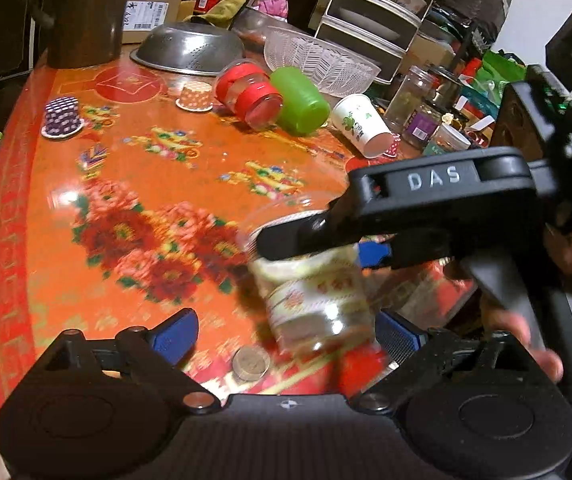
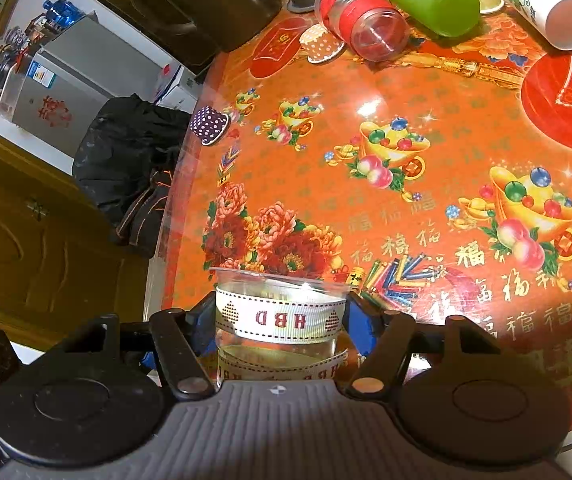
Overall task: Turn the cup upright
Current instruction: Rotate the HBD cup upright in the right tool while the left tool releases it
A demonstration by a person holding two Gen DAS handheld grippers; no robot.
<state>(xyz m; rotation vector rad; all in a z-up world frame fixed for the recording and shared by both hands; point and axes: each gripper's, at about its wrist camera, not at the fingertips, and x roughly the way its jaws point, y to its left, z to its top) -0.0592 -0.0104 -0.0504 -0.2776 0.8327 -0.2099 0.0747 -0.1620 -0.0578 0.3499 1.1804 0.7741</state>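
A clear plastic cup [image 2: 278,316] with a white "HBD" ribbon band sits between the blue pads of my right gripper [image 2: 280,326], which is shut on it. The cup also shows in the left wrist view [image 1: 314,296], tilted above the orange floral table [image 1: 146,184], with the right gripper's black finger [image 1: 366,220] across it. My left gripper [image 1: 286,340] is open, its blue pads [image 1: 176,338] wide apart on either side below the cup, not touching it.
At the table's far side lie a red-banded clear cup [image 1: 250,94], a green cup [image 1: 300,100] and a white paper cup [image 1: 362,124]. Small dotted paper cups [image 1: 62,116], a steel colander [image 1: 190,48], a clear basket [image 1: 318,60] and jars stand there. A coin [image 1: 251,363] lies near.
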